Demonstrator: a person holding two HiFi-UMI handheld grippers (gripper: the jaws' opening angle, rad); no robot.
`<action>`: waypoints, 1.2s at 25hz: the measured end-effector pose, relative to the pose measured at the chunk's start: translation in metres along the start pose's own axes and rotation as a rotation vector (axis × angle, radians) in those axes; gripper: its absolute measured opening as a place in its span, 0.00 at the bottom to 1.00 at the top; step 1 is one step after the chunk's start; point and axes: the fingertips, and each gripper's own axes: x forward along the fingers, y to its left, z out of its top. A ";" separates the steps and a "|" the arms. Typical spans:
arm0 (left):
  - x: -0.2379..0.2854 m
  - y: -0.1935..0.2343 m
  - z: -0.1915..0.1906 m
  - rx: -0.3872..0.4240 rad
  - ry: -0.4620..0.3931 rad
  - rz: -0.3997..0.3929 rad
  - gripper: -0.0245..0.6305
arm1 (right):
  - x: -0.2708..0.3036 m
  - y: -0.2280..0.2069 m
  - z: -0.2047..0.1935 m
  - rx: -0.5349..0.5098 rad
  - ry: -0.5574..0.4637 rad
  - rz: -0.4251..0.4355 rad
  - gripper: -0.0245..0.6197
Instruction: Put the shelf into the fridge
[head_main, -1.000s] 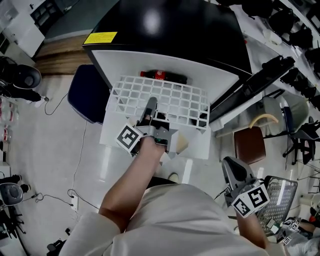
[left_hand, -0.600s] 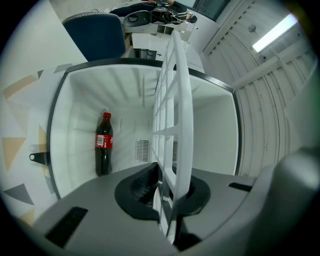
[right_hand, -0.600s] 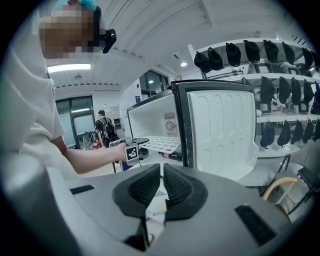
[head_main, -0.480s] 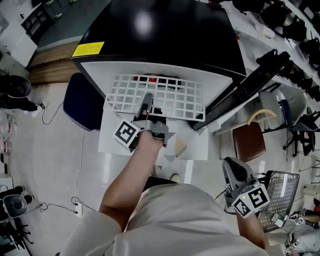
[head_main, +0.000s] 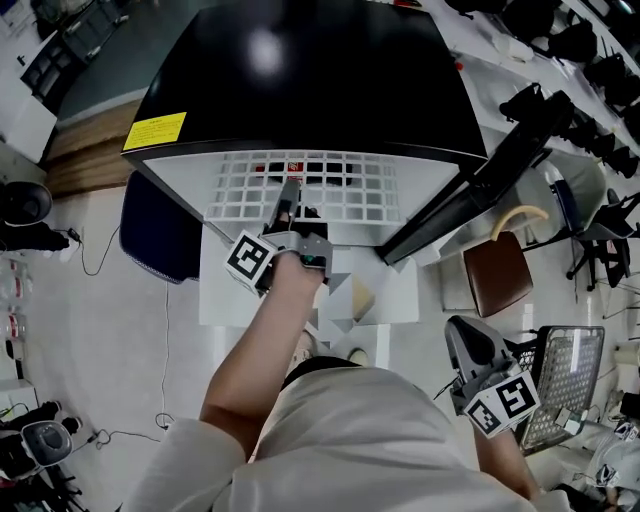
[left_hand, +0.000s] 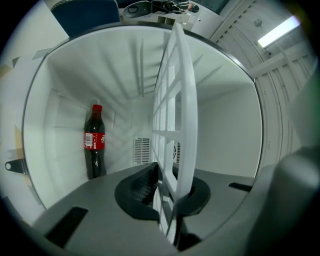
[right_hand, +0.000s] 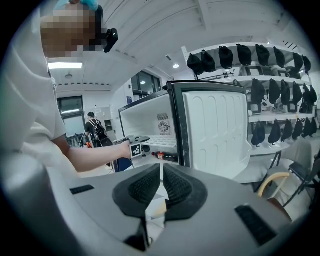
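A white grid shelf (head_main: 345, 187) lies level, its far part under the black top of the fridge (head_main: 300, 80) and its near edge sticking out of the opening. My left gripper (head_main: 288, 197) is shut on that near edge. In the left gripper view the shelf (left_hand: 176, 115) runs edge-on between the pads of the left gripper (left_hand: 167, 196), into the white fridge interior (left_hand: 225, 125). A cola bottle (left_hand: 94, 142) stands at the back left inside. My right gripper (head_main: 468, 340) hangs low at the right, shut and holding nothing; its pads (right_hand: 142, 186) meet.
The fridge door (head_main: 470, 185) stands open to the right. A dark blue chair (head_main: 155, 225) is left of the fridge and a brown stool (head_main: 498, 285) right of it. A wire basket (head_main: 560, 395) sits by my right gripper. Cables run on the floor at the left.
The left gripper has pushed the shelf deeper into the fridge. The bottle, plain to see before, now shows only through the grid. The right gripper has stayed put.
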 end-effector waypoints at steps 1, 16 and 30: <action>0.004 0.002 0.000 -0.003 0.007 0.002 0.09 | 0.001 0.001 0.001 0.001 0.000 -0.006 0.08; 0.044 0.006 0.008 0.029 0.088 -0.028 0.09 | 0.019 0.028 0.002 0.013 0.014 -0.053 0.08; 0.049 0.004 0.010 0.129 0.147 0.001 0.10 | 0.021 0.061 -0.003 0.029 0.004 -0.080 0.08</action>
